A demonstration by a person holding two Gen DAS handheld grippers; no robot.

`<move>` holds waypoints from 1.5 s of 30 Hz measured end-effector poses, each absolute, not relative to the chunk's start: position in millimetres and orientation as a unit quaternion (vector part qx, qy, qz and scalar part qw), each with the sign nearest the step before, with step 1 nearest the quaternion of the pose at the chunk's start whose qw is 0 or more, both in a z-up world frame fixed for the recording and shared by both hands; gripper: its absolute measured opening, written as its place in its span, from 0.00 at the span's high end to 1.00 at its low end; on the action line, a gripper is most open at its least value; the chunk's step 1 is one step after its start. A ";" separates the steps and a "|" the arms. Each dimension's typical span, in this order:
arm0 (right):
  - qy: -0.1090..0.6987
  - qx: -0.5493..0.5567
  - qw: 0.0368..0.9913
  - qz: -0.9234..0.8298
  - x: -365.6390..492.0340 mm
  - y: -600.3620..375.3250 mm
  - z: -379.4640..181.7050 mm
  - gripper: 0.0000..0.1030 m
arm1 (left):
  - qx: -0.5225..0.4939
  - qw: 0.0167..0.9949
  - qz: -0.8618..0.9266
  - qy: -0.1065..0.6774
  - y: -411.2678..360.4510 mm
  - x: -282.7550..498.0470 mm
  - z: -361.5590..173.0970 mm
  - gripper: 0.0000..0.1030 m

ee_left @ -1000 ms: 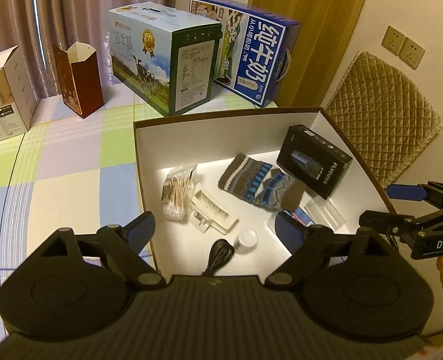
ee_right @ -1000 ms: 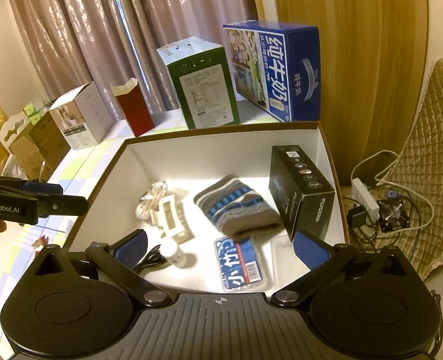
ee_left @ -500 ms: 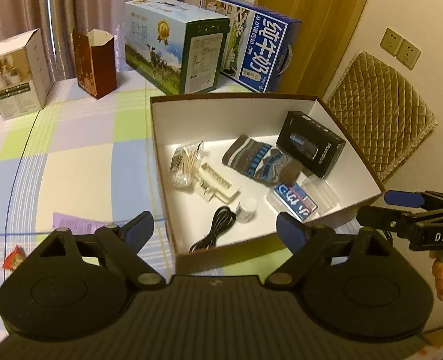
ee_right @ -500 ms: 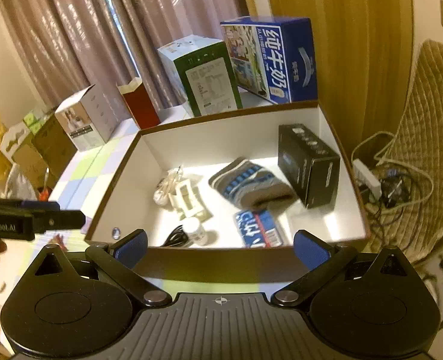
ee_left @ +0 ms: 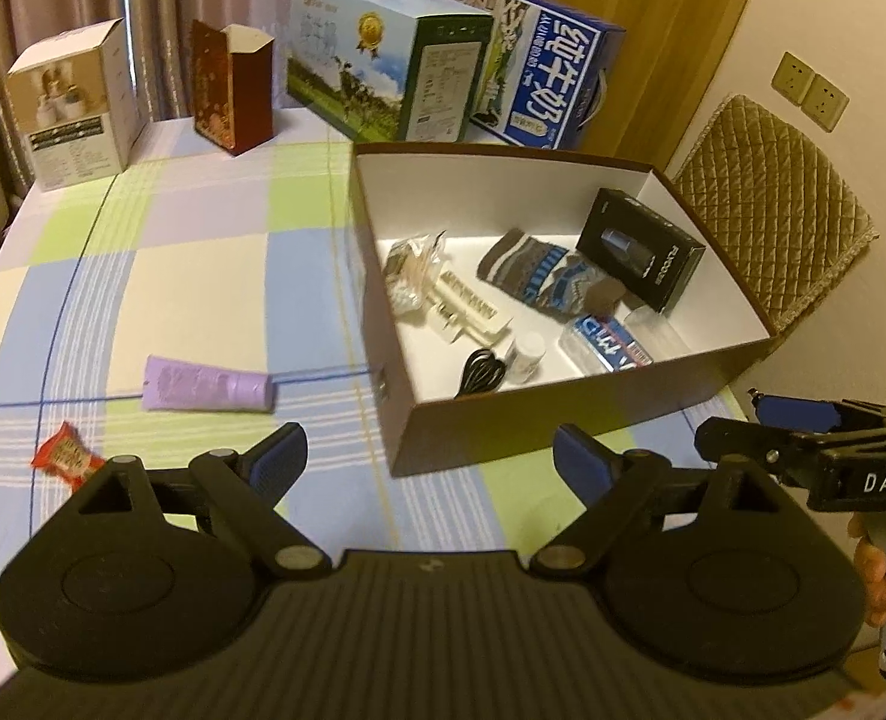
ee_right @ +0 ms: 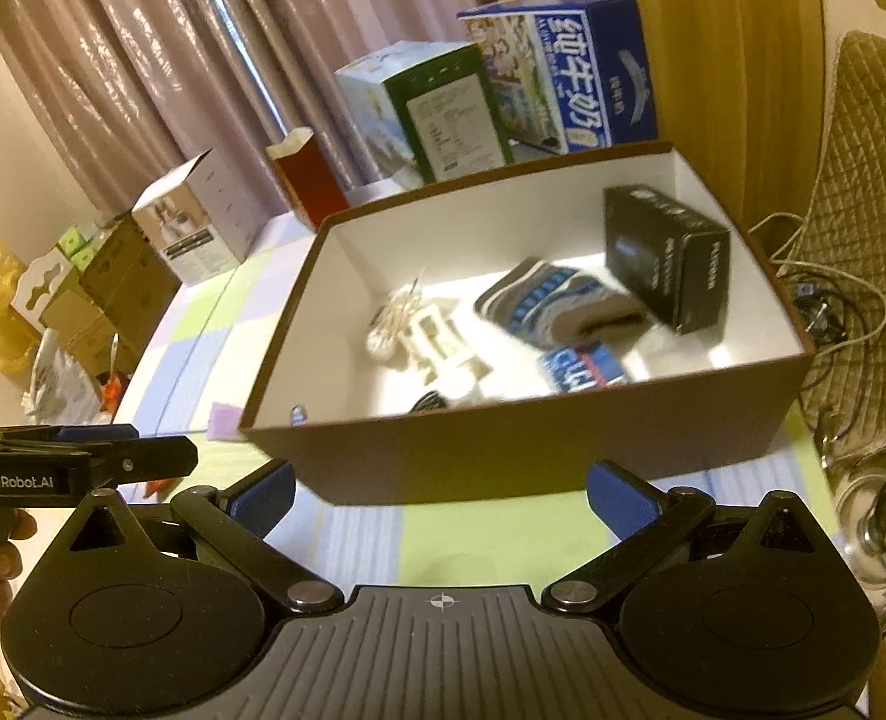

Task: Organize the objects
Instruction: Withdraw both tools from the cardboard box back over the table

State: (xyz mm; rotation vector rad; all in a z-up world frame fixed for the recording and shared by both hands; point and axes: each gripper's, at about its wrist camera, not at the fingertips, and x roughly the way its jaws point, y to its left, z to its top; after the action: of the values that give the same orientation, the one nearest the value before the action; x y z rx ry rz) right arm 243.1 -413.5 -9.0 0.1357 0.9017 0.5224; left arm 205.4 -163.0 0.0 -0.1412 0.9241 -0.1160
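A brown cardboard box (ee_left: 562, 414) (ee_right: 532, 450) with a white inside sits on the checked tablecloth. In it lie a black carton (ee_left: 643, 249) (ee_right: 667, 258), a striped sock (ee_left: 541, 273) (ee_right: 553, 303), a bag of cotton swabs (ee_left: 410, 273), a cream plastic piece (ee_left: 469, 309), a small white bottle (ee_left: 526, 351), a black cable (ee_left: 481, 369) and a blue packet (ee_left: 610, 339). On the cloth left of the box lie a purple tube (ee_left: 209, 390) and a red sweet wrapper (ee_left: 66, 456). My left gripper (ee_left: 431, 465) and my right gripper (ee_right: 440, 492) both stand open and empty, in front of the box's near wall.
Along the table's far edge stand a white carton (ee_left: 74, 111), a dark red open carton (ee_left: 233, 96), a green milk carton (ee_left: 389, 84) and a blue milk carton (ee_left: 538, 90). A quilted chair back (ee_left: 772, 210) is at the right, with cables on the floor (ee_right: 832, 312).
Both grippers have drawn back from above the box's inside to in front of its near wall. The purple tube and red wrapper have come into the left wrist view.
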 end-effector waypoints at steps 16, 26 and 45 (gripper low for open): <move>0.456 0.036 0.839 0.295 207.7 -338.8 -29.6 0.02 | -0.092 0.880 -0.017 0.465 -99.0 161.4 -14.1 0.16; 0.469 0.020 0.821 0.325 194.9 -287.6 -44.8 0.02 | -0.104 0.873 0.019 0.476 -53.8 144.0 -26.0 0.16; 0.470 -0.013 0.811 0.349 192.2 -196.2 -72.6 0.02 | -0.112 0.862 0.054 0.492 12.6 145.5 -48.7 0.16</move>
State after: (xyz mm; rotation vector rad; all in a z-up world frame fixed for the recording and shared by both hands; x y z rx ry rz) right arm 192.2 -196.2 -72.6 -0.0274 1.0039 0.7457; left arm 145.5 12.6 -48.7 -0.2354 1.0312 0.1136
